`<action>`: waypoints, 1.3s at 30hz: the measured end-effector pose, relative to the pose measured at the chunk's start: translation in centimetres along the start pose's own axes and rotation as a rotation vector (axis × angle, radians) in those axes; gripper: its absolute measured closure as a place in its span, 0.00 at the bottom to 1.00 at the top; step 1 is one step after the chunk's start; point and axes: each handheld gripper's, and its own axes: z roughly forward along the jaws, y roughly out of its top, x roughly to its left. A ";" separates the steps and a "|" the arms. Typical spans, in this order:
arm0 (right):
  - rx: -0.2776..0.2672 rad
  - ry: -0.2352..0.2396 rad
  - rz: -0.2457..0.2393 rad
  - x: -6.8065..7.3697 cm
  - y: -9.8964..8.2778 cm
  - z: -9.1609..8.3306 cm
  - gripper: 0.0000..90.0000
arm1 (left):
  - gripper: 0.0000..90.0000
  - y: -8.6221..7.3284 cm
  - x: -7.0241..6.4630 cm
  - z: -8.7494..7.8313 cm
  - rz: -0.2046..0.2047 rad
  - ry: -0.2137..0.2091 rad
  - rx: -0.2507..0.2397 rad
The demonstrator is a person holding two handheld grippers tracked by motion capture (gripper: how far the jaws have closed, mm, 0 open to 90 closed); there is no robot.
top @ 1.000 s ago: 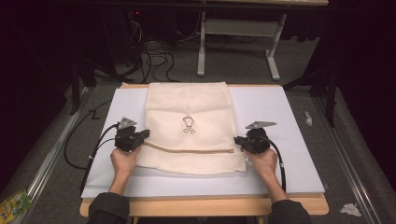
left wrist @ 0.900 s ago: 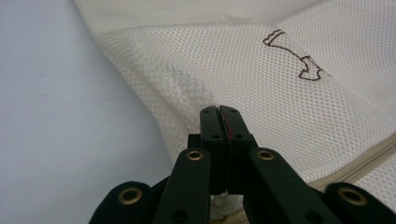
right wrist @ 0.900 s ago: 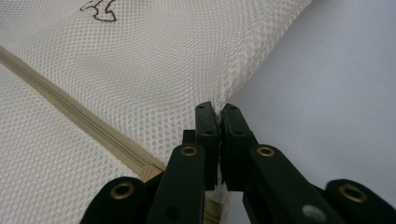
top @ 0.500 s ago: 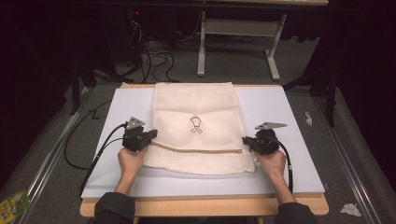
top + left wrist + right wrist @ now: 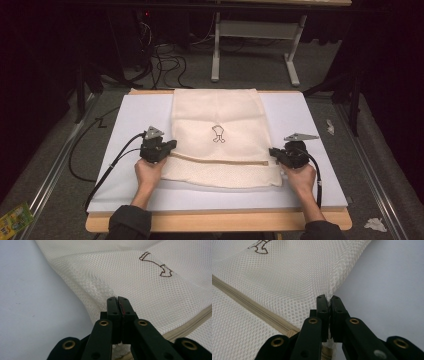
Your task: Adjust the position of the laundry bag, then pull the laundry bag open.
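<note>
White board (image 5: 135, 115) on a wooden table (image 5: 220, 222). Grey floor (image 5: 350, 75) behind, with a tangle of black cables (image 5: 165, 62) and a white metal stand (image 5: 252, 45). Crumpled paper (image 5: 374, 225) lower right, another scrap (image 5: 330, 126) right; colourful packet (image 5: 15, 217) lower left.

Cream mesh cloth bag (image 5: 217, 135) on smooth matt white board (image 5: 135, 115).

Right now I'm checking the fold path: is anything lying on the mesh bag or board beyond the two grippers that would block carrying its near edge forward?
Nothing visible. Both the left gripper and right gripper pinch the mesh bag at its side edges, and the white board around it is bare.
</note>
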 end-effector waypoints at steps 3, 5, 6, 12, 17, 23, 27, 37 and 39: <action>0.001 -0.008 0.005 -0.2 -0.3 -0.1 0.98 | 0.99 -0.1 -0.3 0.2 -0.001 -0.004 0.001; 0.000 -0.011 0.008 -0.2 -0.4 -0.1 0.98 | 0.98 -0.2 -0.4 0.3 0.002 0.000 0.006; 0.000 -0.010 0.007 -0.3 -0.4 -0.1 0.98 | 0.98 -0.3 -0.4 0.4 0.002 0.002 0.005; 0.008 -0.006 0.010 -0.1 -0.5 0.1 0.97 | 0.96 -0.6 -0.5 0.4 0.039 0.034 0.023; 0.005 0.000 0.022 -0.1 -0.8 0.5 0.96 | 0.93 -0.9 -0.5 0.6 0.059 0.051 0.030; 0.002 -0.004 0.026 -0.2 -1.0 0.6 0.91 | 0.83 -1.1 -0.4 0.5 0.065 0.082 0.004; -0.008 -0.003 0.040 -0.5 -1.0 0.8 0.83 | 0.73 -1.3 -0.3 0.1 0.073 0.096 -0.021; -0.071 -0.025 0.081 -0.6 -1.5 0.1 0.56 | 0.60 -2.1 -2.2 -0.6 0.098 0.053 -0.071; -0.079 -0.024 0.094 -0.5 -1.8 0.0 0.55 | 0.59 -2.3 -2.5 -0.5 0.097 0.046 -0.072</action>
